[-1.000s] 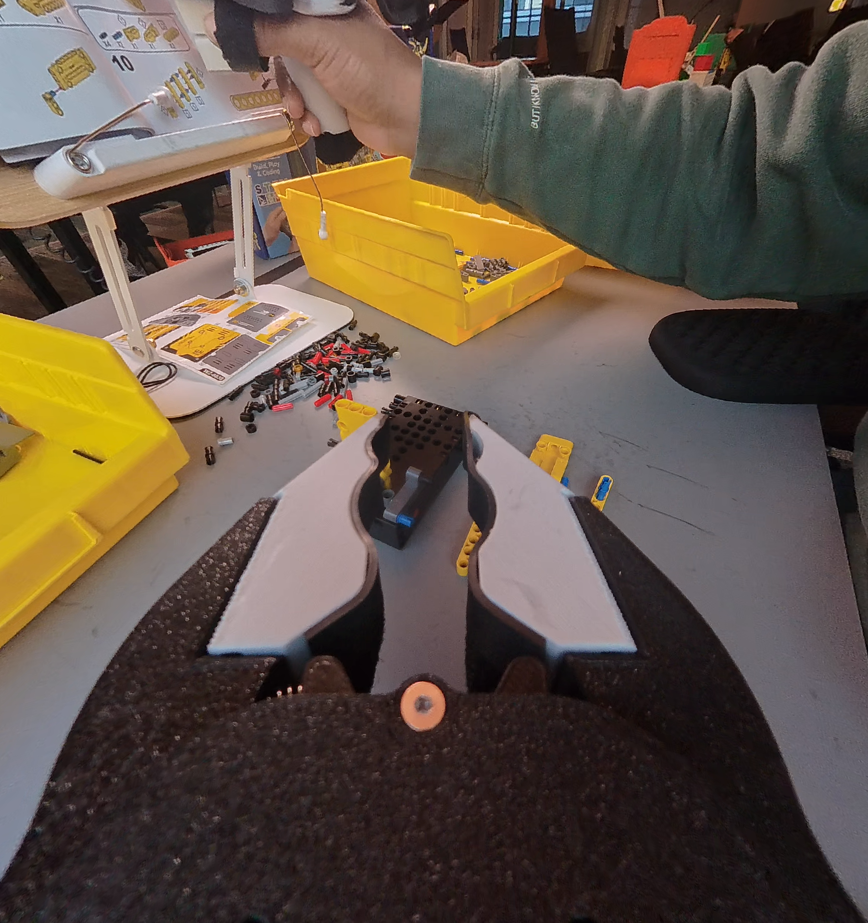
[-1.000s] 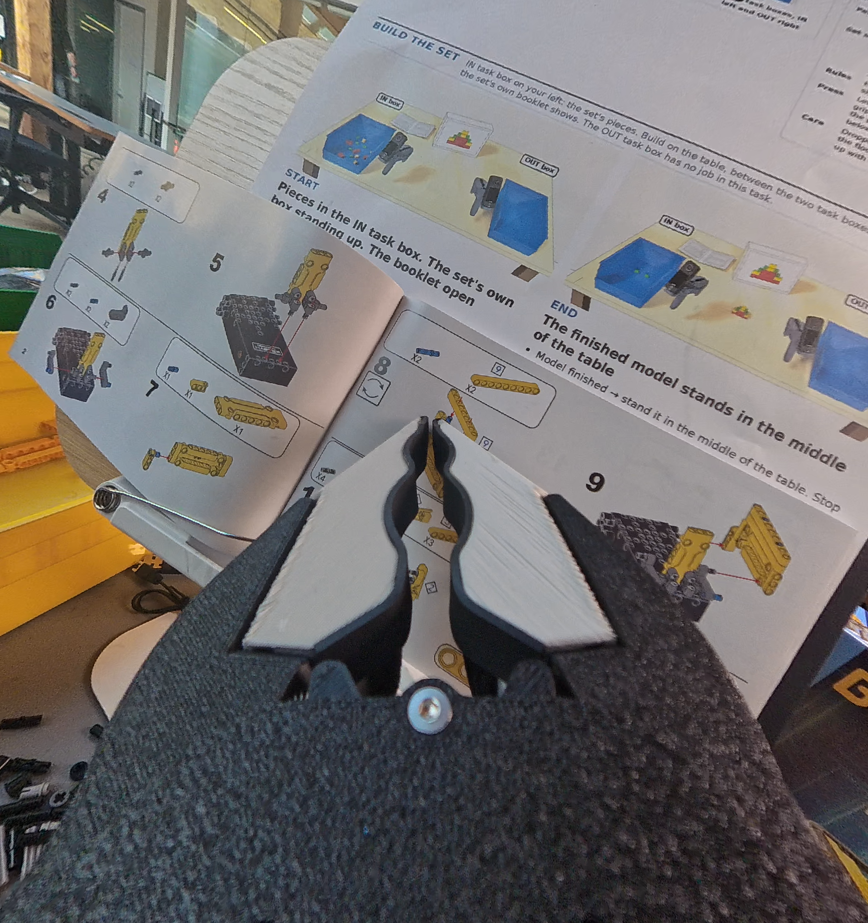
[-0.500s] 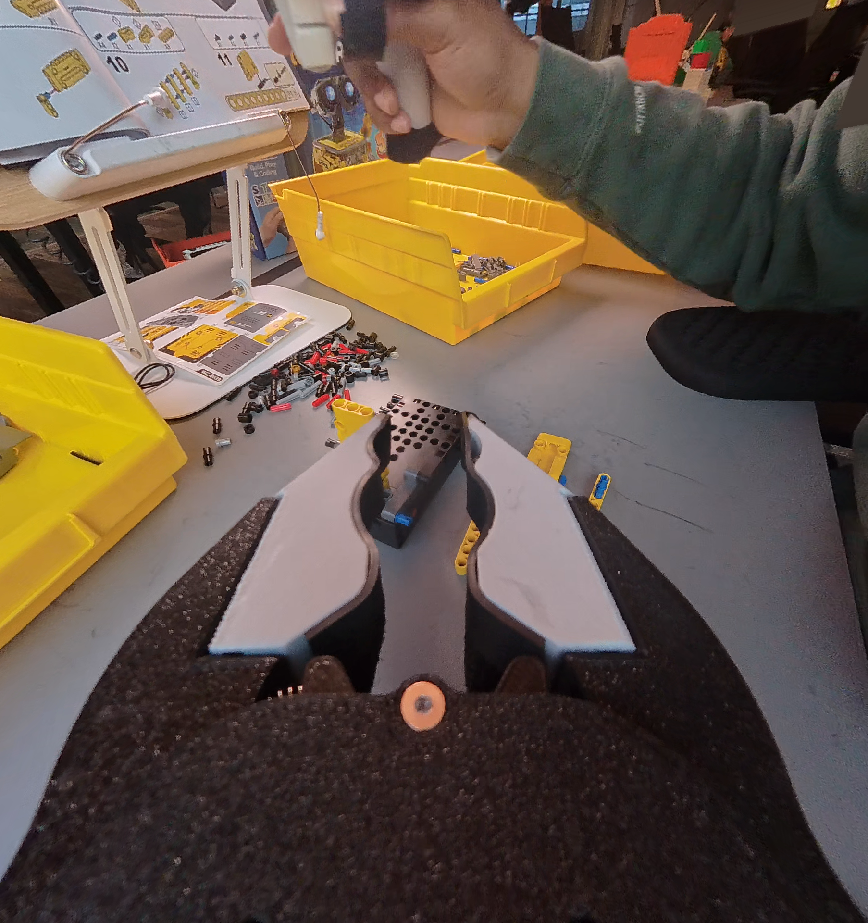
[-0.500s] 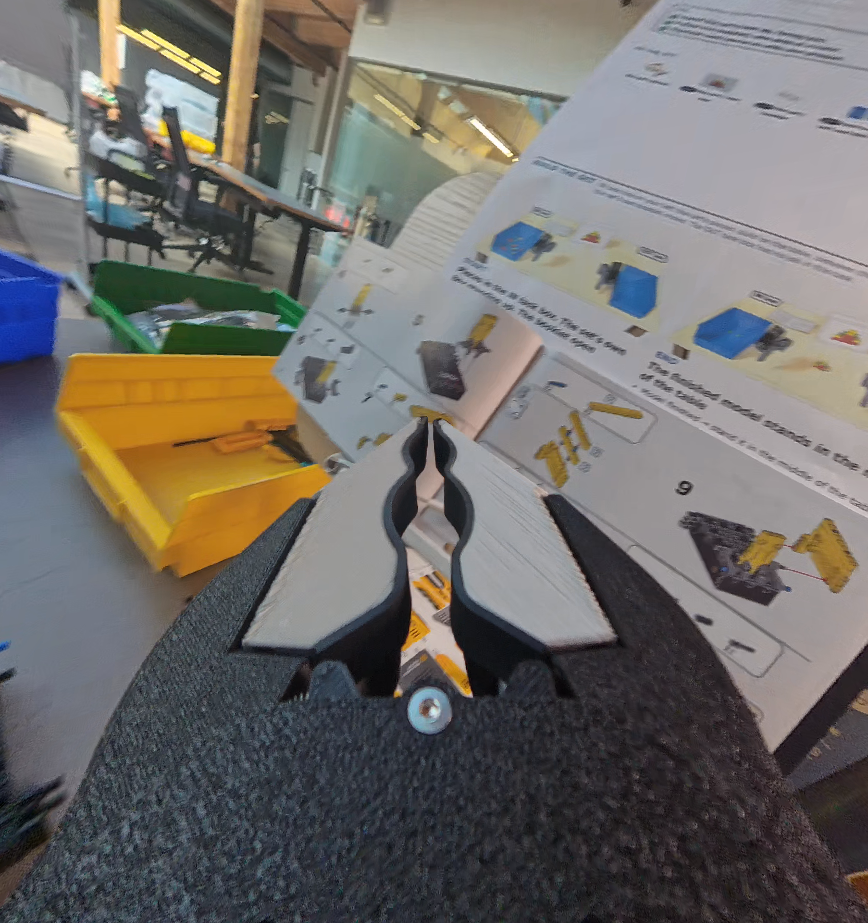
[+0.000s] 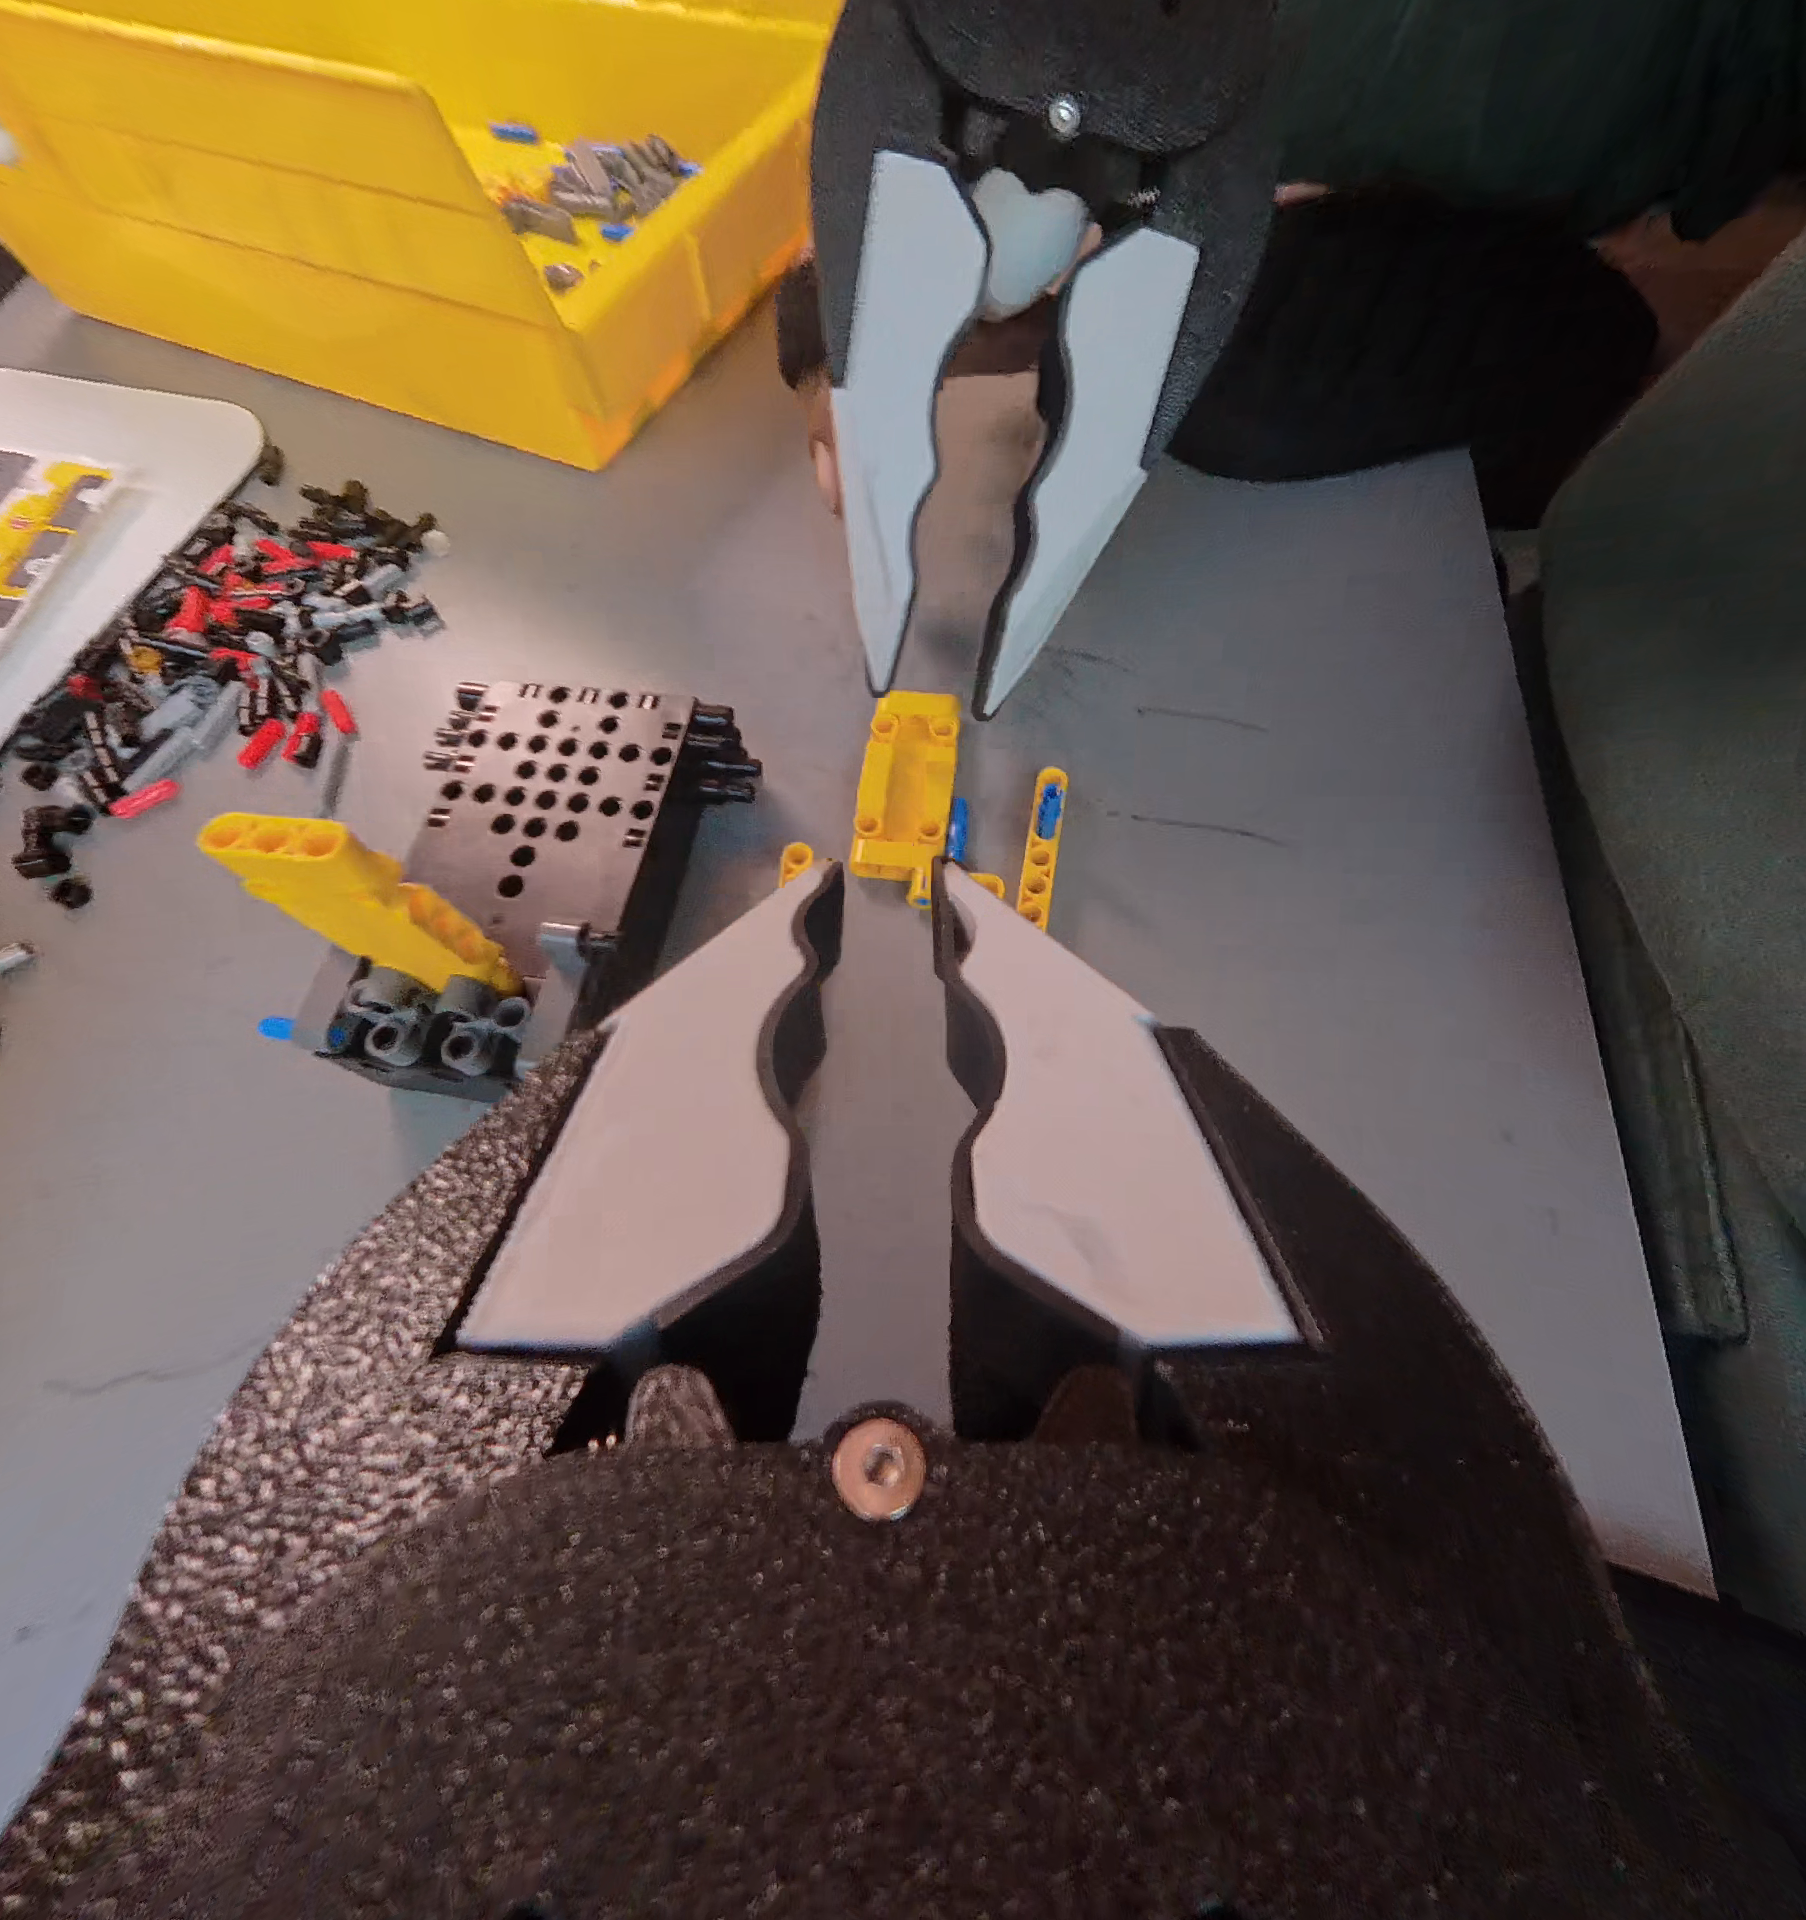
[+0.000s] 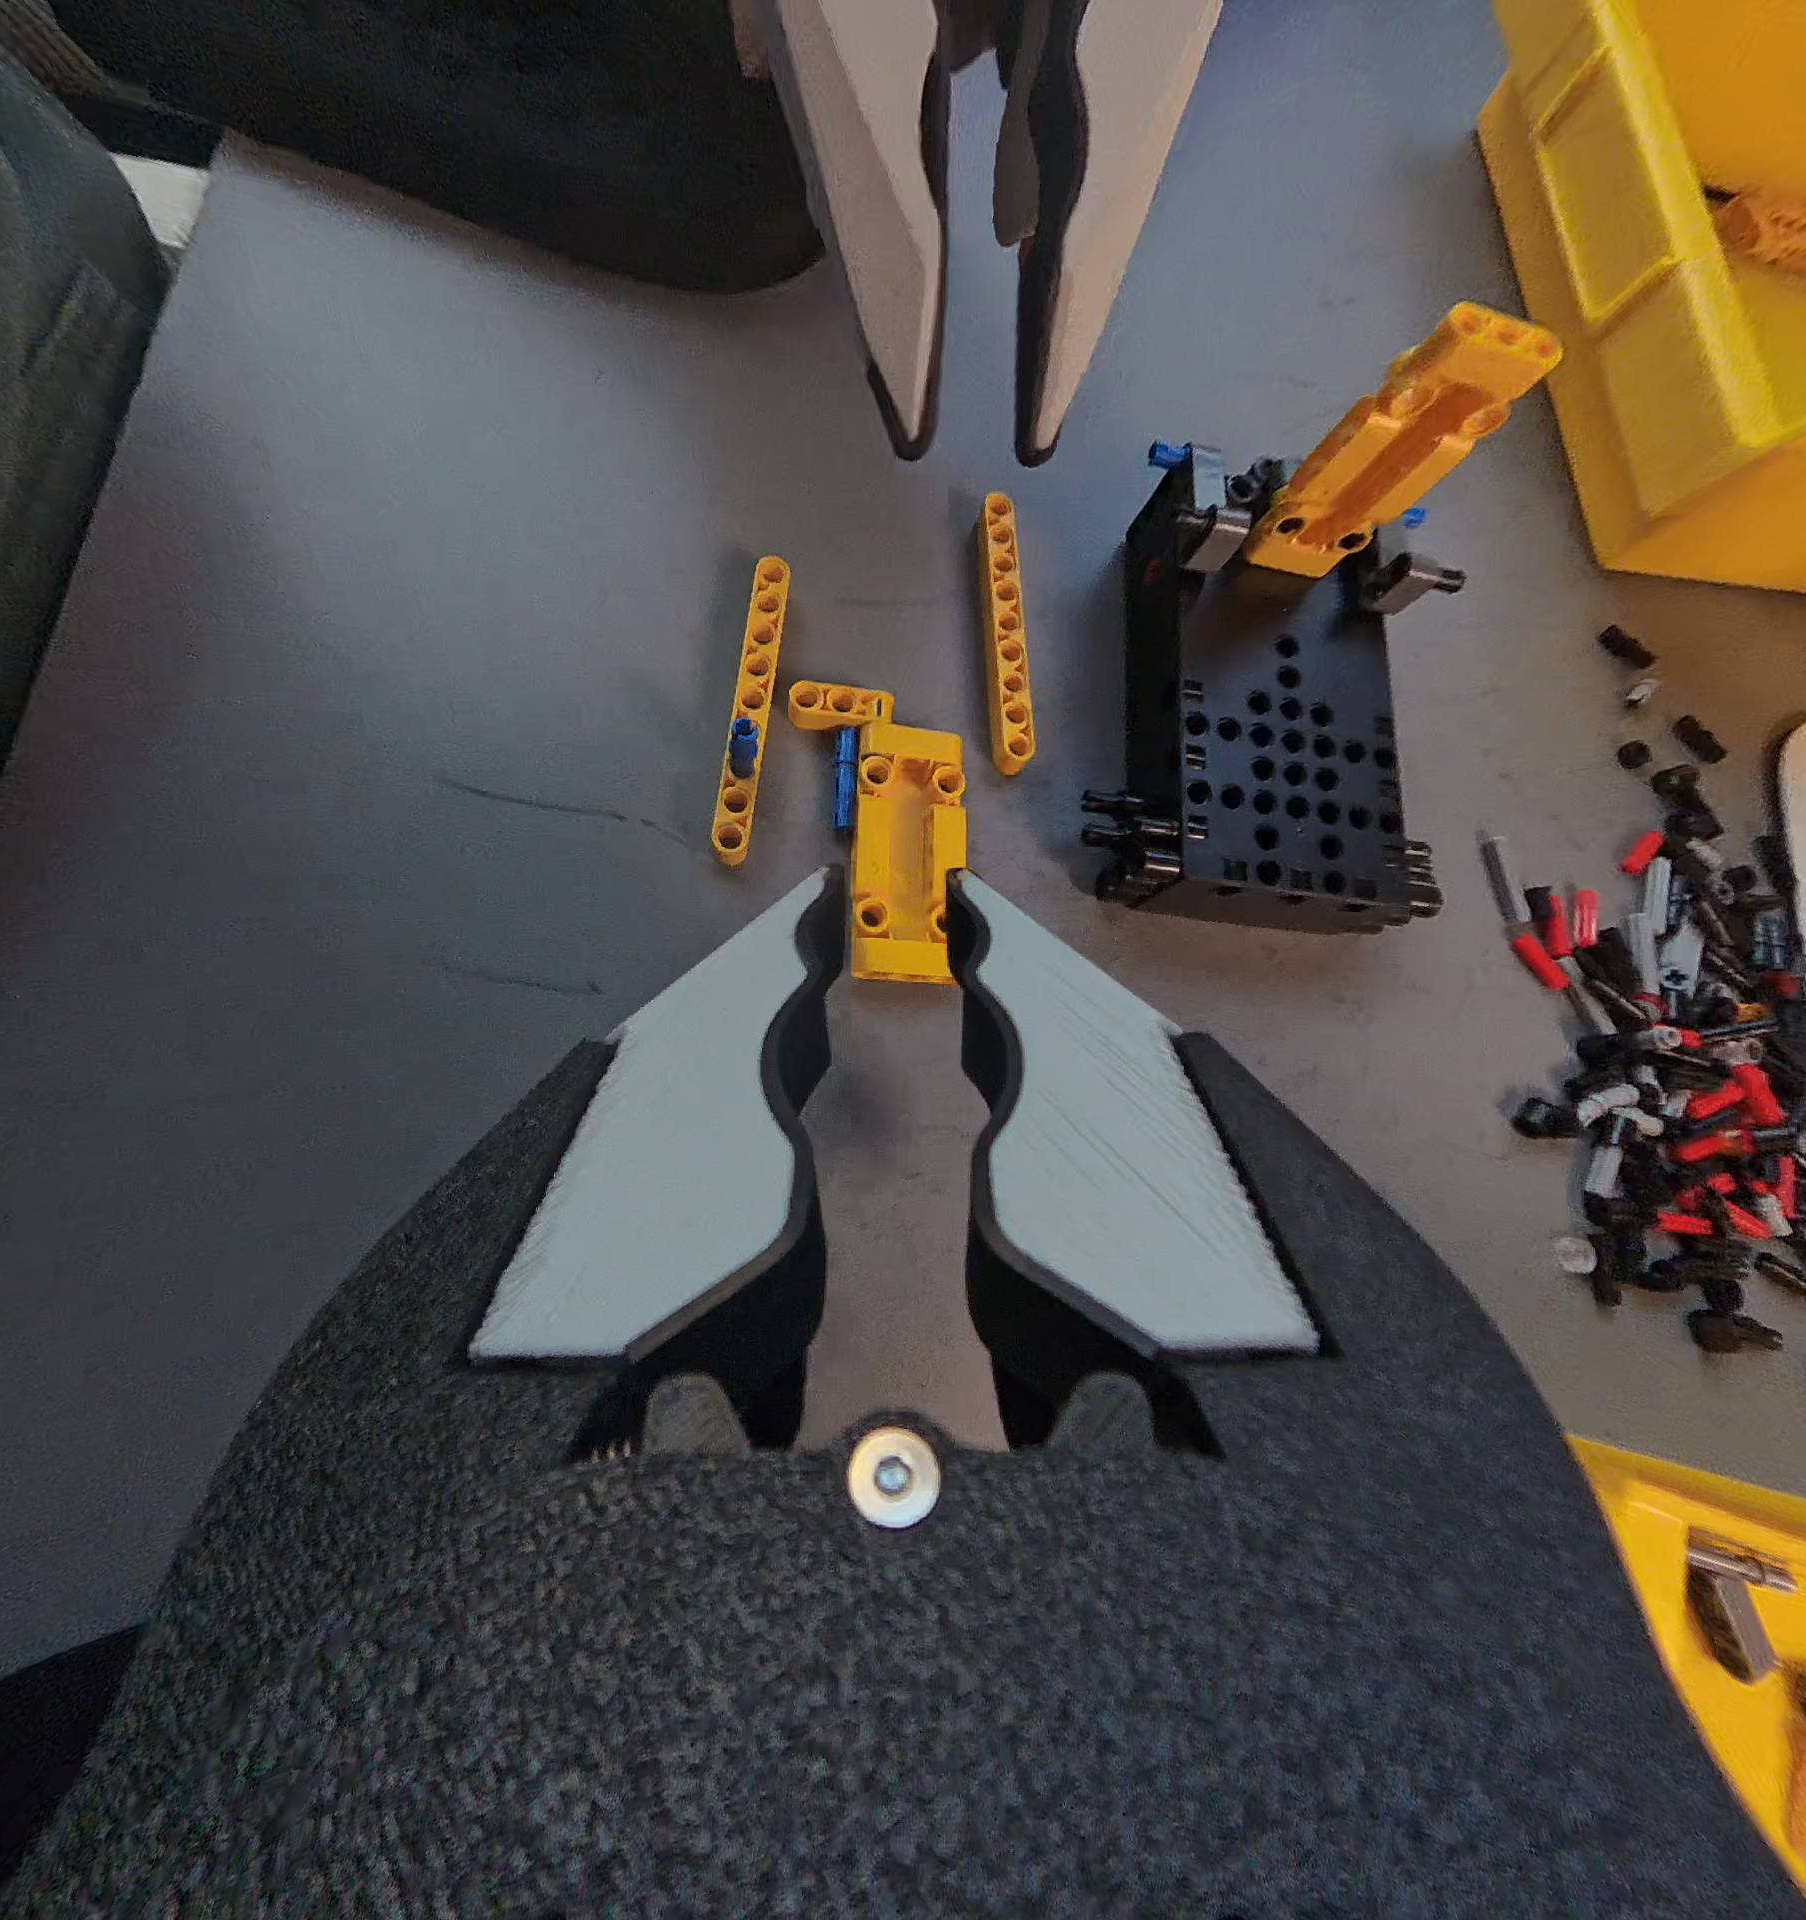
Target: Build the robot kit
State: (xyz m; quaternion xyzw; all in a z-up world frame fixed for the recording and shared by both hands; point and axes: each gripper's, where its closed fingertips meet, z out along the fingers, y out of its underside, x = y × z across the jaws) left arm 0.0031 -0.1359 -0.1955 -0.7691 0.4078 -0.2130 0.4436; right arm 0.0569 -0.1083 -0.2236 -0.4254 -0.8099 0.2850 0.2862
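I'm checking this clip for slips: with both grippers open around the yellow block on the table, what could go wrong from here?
1. The right gripper straddles the yellow block at one end only; closing there may tilt it.
2. A blue pin and short yellow beam lie against the block and could get knocked.
3. The left gripper points tip to tip at it; the two could collide.

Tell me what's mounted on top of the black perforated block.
On the black perforated block a yellow beam rises tilted from grey connectors at one end, with a blue pin beside. Black pins project from the other end. Its underside is hidden.
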